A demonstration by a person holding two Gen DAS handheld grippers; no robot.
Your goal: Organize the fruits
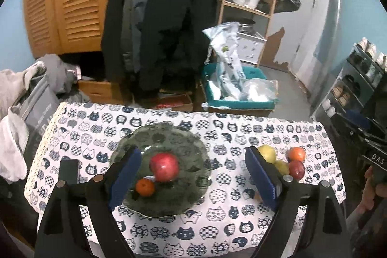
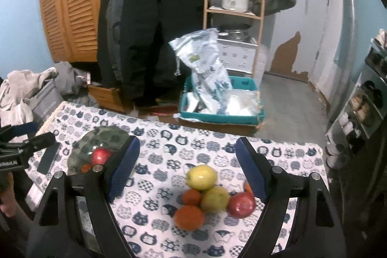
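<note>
Choosing the next fruit well means starting with whatever sits nearest the right gripper (image 2: 187, 168) and freest of its neighbours. In the right wrist view the closest piece is an orange (image 2: 189, 217) at the front of the pile, touching a yellow-green pear-like fruit (image 2: 214, 199) behind it. A smaller orange fruit (image 2: 191, 196) and a red apple (image 2: 241, 204) flank that pear, and a yellow apple (image 2: 202, 177) sits at the back. My judgement is that the front orange is the safest pick: the fingers can straddle it from above without knocking the rest, whereas pulling a middle fruit could send the round ones rolling across the cat-print tablecloth (image 2: 169, 142). The pads should come down on either side of the fruit's widest part before closing.

The right gripper's jaws stand spread wide, nothing between the pads, nothing touched; the pile lies below and ahead of them.

Farther left, the left gripper (image 1: 193, 173) hangs over the dark green plate (image 1: 169, 134), its jaws likewise spread and empty. The plate already carries a red apple (image 1: 164, 167) and a small orange (image 1: 144, 187), just beside each other and clear of both blue pads (image 1: 125, 175). So two fruits appear sorted, and several remain loose on the cloth well apart from the plate.
</note>
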